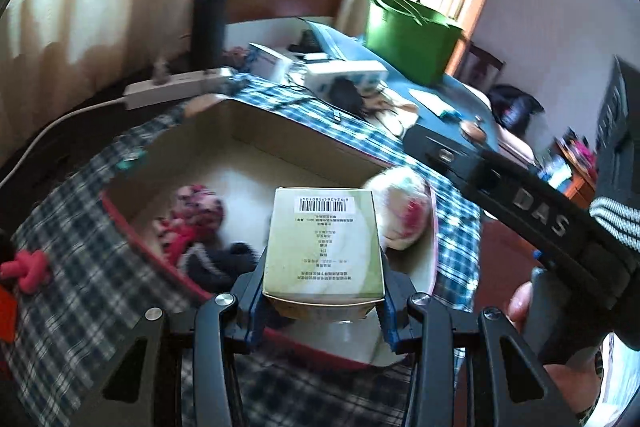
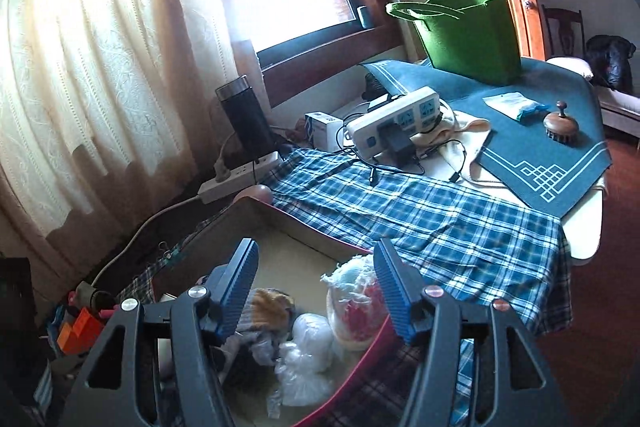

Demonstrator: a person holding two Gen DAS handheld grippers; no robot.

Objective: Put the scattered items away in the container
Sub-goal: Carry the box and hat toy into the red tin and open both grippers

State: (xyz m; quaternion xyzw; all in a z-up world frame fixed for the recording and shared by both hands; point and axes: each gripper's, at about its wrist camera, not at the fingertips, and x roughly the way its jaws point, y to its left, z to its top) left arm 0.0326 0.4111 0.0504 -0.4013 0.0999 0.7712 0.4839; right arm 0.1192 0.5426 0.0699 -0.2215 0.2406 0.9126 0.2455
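My left gripper (image 1: 324, 269) is shut on a pale green carton (image 1: 324, 227) with a barcode on its far end, and holds it above the open cardboard container (image 1: 288, 131) with a red rim. In the container lie a pink patterned bundle (image 1: 196, 211), a dark sock (image 1: 224, 259) and a white-and-red yarn ball (image 1: 404, 211). My right gripper (image 2: 316, 267) hangs open over the same container (image 2: 308, 227), with nothing between its blue pads (image 2: 394, 287). Below it lie the yarn ball (image 2: 352, 303), a clear plastic bag (image 2: 308, 351) and a yellow-brown cloth (image 2: 268, 307). The right tool's black body (image 1: 536, 211) shows at the right of the left wrist view.
The container sits on a plaid cloth (image 2: 460, 223). Behind stand a green felt bag (image 2: 468, 35), a white power strip (image 2: 396, 119) with cables, a dark tumbler (image 2: 244, 115) and a blue mat (image 2: 532, 147) with a wooden brush (image 2: 560, 125). A red toy (image 1: 28, 267) lies at the left.
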